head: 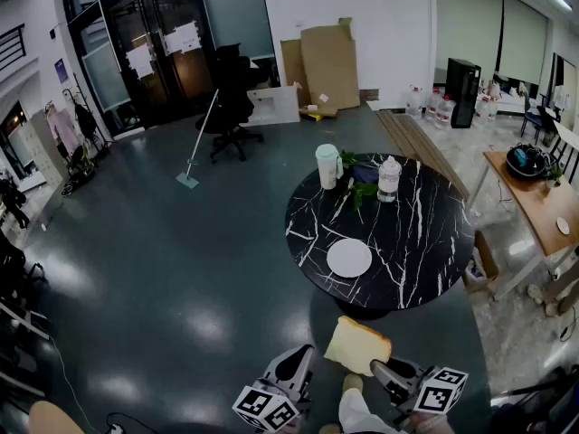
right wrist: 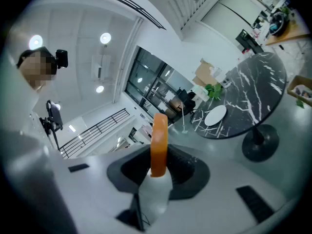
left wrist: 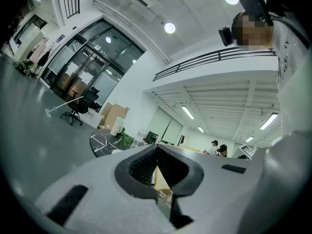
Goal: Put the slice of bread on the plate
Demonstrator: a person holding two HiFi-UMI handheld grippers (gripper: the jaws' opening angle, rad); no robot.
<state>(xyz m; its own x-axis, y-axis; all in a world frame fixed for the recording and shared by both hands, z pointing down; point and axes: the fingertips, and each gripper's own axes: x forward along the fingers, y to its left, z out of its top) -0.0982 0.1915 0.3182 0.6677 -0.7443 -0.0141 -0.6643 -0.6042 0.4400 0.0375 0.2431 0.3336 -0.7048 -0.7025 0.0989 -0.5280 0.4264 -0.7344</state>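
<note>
Bread slice (head: 357, 344) sits clamped in right gripper (head: 384, 367), short of plate (head: 349, 258).

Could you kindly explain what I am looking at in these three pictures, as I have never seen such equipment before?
There is no robot here: a person carries a hand-held two-jaw gripper in each hand. The head view comes from a camera on the person's head, looking down. The other two come from cameras riding on each gripper, looking along its jaws. The right gripper is shut on a slice of bread, which appears edge-on in its own view. The left gripper is shut and empty. Ahead stands a round black table with a white plate, a cup, a jar and a green plant. The plate is bare.
</note>
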